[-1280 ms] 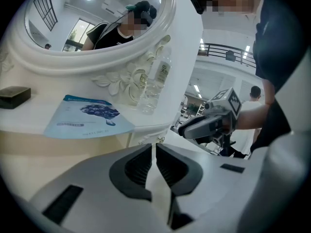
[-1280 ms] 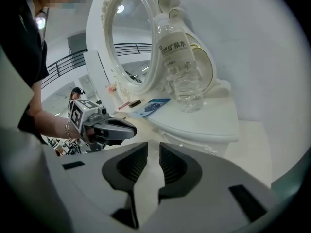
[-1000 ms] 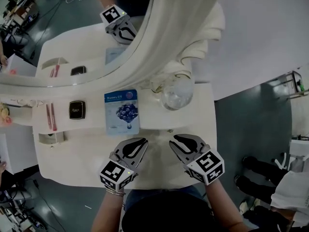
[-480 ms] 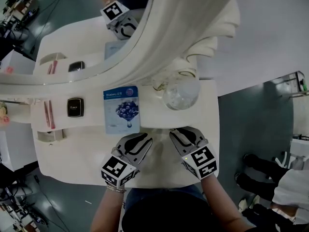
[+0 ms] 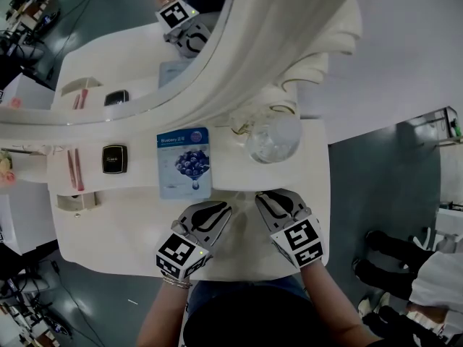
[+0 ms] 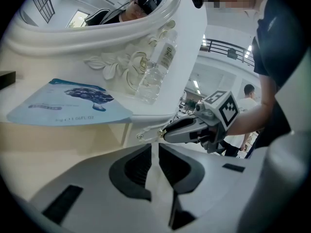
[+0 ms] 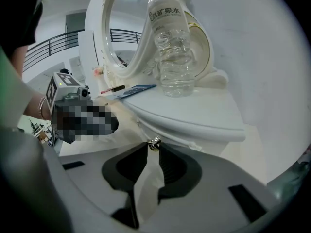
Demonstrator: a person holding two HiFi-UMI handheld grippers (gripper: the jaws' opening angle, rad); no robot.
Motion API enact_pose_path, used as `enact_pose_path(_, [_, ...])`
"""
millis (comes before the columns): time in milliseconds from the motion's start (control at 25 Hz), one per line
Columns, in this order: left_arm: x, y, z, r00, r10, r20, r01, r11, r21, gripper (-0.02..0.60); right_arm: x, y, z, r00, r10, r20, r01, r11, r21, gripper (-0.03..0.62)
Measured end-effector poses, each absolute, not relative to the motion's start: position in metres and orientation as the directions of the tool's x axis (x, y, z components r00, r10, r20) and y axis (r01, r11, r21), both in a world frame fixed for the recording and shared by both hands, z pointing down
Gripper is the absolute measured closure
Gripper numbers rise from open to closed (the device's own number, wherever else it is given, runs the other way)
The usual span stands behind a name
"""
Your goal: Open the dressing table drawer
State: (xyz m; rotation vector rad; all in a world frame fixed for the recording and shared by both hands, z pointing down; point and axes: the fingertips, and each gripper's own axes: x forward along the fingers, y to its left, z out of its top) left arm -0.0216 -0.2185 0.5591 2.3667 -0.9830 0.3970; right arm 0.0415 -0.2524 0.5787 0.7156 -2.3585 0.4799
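White dressing table (image 5: 123, 223), near edge: right gripper (image 5: 269, 199) pinched narrow on drawer knob (image 7: 153, 143), left gripper (image 6: 155, 147) closed empty; best pulled straight nearward, level, without twisting.

**White bench bearing toiletries**

The white bench (image 5: 130, 226) is carrying a blueberry sheet-mask sachet (image 5: 184, 163), lying flat near the middle. A clear water bottle (image 5: 271, 139) is standing to its right, beside the ornate mirror frame (image 5: 289, 71). A black compact (image 5: 113, 159), two pink tubes (image 5: 74, 170) and a small white holder (image 5: 76, 203) are sitting to its left.
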Motion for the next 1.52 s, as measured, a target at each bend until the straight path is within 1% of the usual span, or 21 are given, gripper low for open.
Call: enact_pose_path(1520, [-0.015, -0.171, 0.548, 0.722, -0.532, 0.442, -0.688, -0.624, 0.372, 0.534, 0.05, -0.207, 0.58, -0.63, -0.372, 0.682, -0.62, 0.769, -0.153, 0.507])
